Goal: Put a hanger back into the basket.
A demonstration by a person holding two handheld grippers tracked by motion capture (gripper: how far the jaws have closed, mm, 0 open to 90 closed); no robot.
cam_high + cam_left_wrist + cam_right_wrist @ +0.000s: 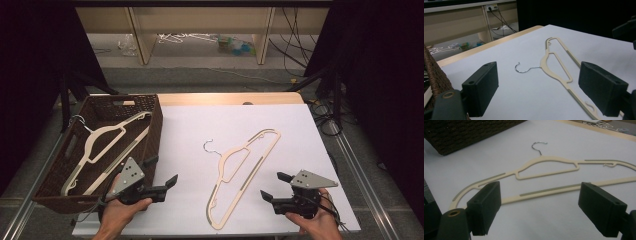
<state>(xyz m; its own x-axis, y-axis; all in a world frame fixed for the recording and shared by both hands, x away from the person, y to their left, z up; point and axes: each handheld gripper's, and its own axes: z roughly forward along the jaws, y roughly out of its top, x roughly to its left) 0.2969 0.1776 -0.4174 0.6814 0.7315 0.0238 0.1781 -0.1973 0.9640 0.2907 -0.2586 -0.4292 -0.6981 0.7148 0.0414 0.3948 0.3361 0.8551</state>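
Note:
A cream plastic hanger (248,176) with a metal hook lies flat on the white table cover (300,130), its hook toward the basket. My left gripper (161,171) hovers open to its left, beside the basket's near corner, with nothing between its jaws. In the left gripper view (541,86) the hanger (554,66) lies ahead between the wide jaws. My right gripper (275,186) is open just right of the hanger's lower bar. In the right gripper view (541,207) the hanger (544,161) lies right in front of the jaws, and I cannot tell if they touch it.
A dark woven basket (155,125) stands at the table's left and holds another cream hanger (102,137). The table's wooden far edge (230,98) shows beyond the cover. Shelving, cables and litter lie on the floor behind.

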